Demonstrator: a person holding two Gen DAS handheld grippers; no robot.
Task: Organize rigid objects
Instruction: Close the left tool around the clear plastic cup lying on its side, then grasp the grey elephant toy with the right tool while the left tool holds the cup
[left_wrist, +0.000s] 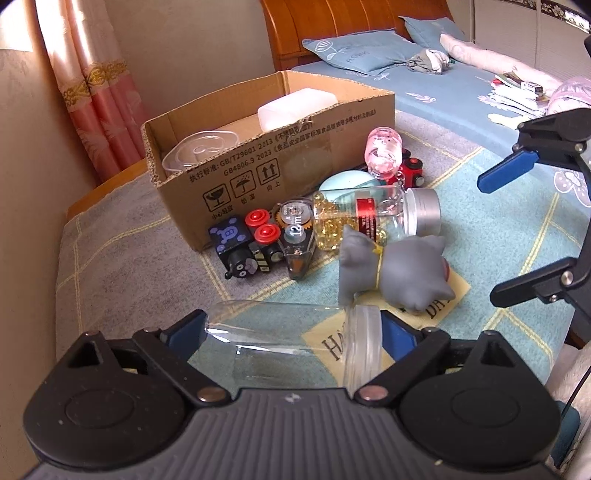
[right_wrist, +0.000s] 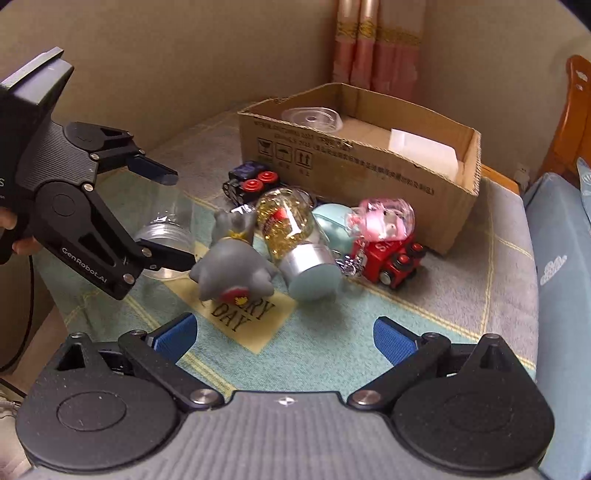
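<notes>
A clear empty bottle (left_wrist: 288, 343) lies crosswise between my left gripper's (left_wrist: 291, 328) blue pads. One pad meets its base and the other its cap; the right wrist view shows the same grip on that bottle (right_wrist: 166, 221) by the left gripper (right_wrist: 168, 214). My right gripper (right_wrist: 284, 332) stands open over the blanket with nothing between its fingers, just short of a grey cat figure (right_wrist: 232, 266). Behind the cat lie a capsule bottle (right_wrist: 291, 229), a pink globe (right_wrist: 380, 221), a red toy train (right_wrist: 388, 258) and black toy blocks (right_wrist: 251, 181).
An open cardboard box (left_wrist: 266, 162) stands behind the pile, holding a clear plastic lid (left_wrist: 199, 147) and a white block (left_wrist: 295, 107). Everything rests on a checked blanket (left_wrist: 147, 258). A bed with blue pillows (left_wrist: 362, 48) runs along the right; a wall and pink curtain (left_wrist: 96, 92) close the left.
</notes>
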